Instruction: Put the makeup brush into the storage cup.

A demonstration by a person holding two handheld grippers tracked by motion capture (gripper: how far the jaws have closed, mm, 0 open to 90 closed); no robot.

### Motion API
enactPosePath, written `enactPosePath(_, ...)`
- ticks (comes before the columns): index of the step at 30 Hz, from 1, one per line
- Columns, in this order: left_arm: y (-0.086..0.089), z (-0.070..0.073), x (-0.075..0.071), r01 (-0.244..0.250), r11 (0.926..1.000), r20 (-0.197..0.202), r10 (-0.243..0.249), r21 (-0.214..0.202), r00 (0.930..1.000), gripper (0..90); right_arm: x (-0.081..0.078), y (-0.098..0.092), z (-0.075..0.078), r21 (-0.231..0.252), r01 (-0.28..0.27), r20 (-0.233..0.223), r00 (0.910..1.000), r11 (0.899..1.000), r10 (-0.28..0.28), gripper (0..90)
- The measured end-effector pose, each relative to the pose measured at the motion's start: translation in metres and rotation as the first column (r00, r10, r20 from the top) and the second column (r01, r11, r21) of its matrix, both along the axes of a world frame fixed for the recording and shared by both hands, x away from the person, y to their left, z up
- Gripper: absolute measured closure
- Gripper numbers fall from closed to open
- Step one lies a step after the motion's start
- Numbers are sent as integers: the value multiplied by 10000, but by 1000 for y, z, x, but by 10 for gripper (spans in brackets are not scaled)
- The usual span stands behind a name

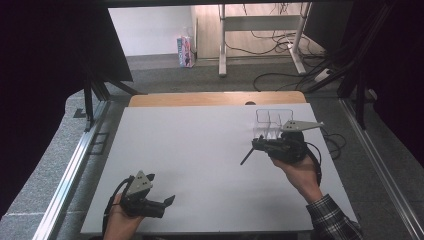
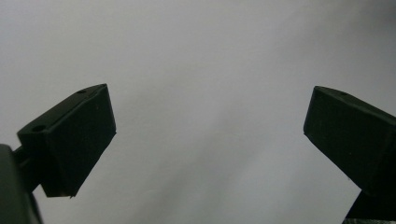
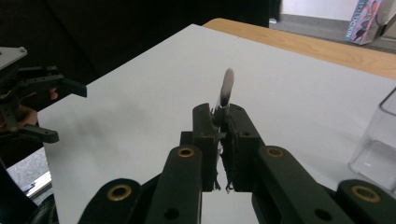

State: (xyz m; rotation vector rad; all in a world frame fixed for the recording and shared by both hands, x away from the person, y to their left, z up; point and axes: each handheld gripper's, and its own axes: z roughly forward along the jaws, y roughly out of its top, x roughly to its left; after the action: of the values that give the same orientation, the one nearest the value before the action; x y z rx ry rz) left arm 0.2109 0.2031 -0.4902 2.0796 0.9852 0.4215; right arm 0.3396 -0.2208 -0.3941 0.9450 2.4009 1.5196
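My right gripper hovers over the right side of the white table top, with a hand behind it. Its jaws are shut on a thin dark utensil that points left and down. In the right gripper view this utensil rises from between the closed pads and ends in a pale, blurred tip. A clear plastic divided box stands just behind the right gripper. My left gripper is near the front left edge, open, with nothing between its jaws. In the left gripper view the left gripper faces bare white surface.
A wooden strip borders the far edge of the white top. Metal rails run along both sides. Beyond the table are desk legs, cables and a small carton on the floor. The clear box sits at the right in the right gripper view.
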Motion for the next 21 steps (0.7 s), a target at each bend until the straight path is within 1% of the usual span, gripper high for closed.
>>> enactPosePath(5, 7, -1, -1, -191, 9998, -21, 191, -81, 9998, 28, 6, -6, 3, -112, 244, 68, 9997, 9996, -243, 837)
enactPosePath(9, 13, -1, -2, -354, 9992, -54, 353, -193, 9994, 29, 10, -12, 4, -57, 441, 114, 9990, 9990, -440, 837)
enactPosePath(14, 19, -2, -3, -596, 9977, -46, 595, -330, 9982, 29, 16, -20, 5, -134, 730, 189, 9972, 9972, -727, 837)
enactPosePath(18, 24, -2, -3, -657, 9972, -32, 657, -351, 9978, 29, 20, -26, 7, -22, 945, 219, 9953, 9955, -944, 837)
enactPosePath(21, 26, -2, -4, -748, 9966, -36, 747, -349, 9972, 29, 23, -29, 9, -52, 1068, 218, 9941, 9943, -1067, 837)
